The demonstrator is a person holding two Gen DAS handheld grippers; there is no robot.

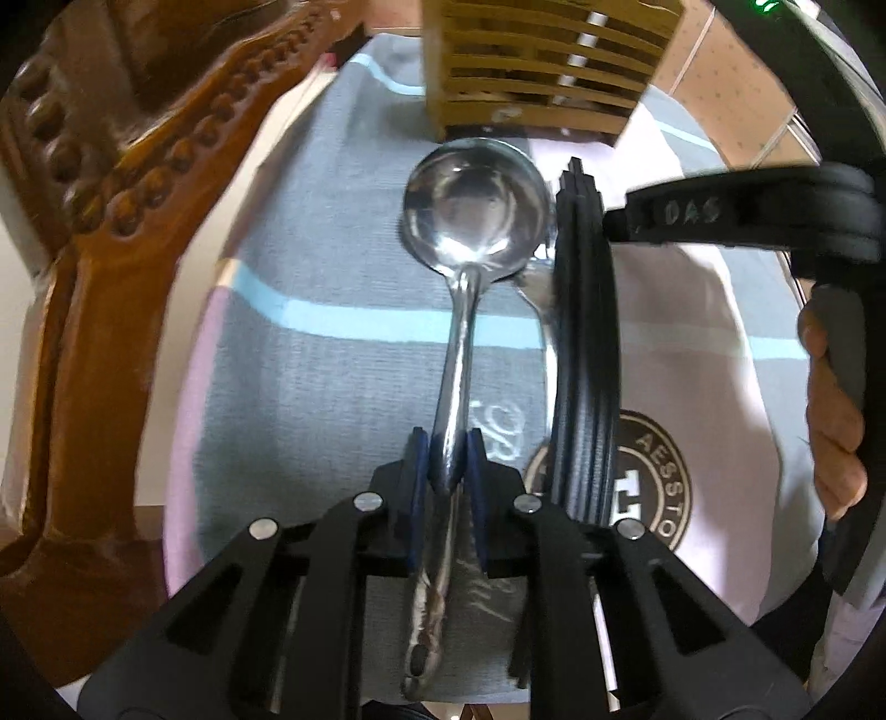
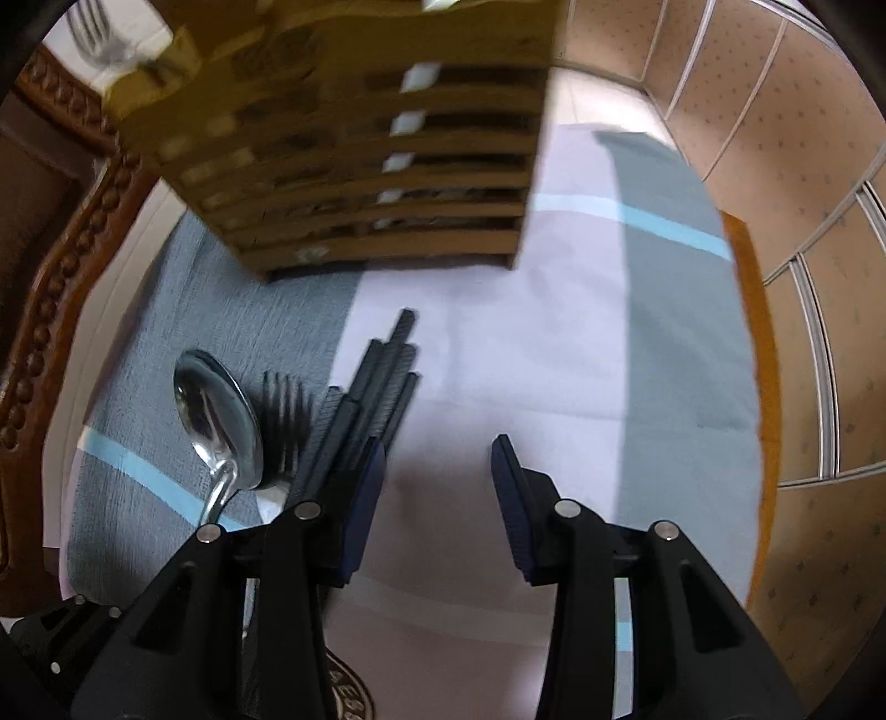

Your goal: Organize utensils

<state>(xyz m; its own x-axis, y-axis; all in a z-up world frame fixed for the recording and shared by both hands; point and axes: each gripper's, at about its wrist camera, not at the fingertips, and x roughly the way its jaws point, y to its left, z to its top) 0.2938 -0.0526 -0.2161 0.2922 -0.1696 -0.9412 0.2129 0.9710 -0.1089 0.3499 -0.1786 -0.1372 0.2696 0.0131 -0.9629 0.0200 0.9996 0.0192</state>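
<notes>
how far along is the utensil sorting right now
Early. Done: one fork seems to stand in the wooden holder. In hand: the left hand-held gripper pinches the spoon by its handle. Left: a fork and black chopsticks lie on the cloth; the right hand-held gripper is open, empty.

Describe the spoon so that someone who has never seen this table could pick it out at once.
Start at the slatted wooden utensil holder standing at the far end of the grey and lilac cloth. Just in front of it lies the steel spoon, its handle pinched in the left gripper. Beside it lie a fork and a bundle of black chopsticks; only the spoon has a round, shiny bowl.
</notes>
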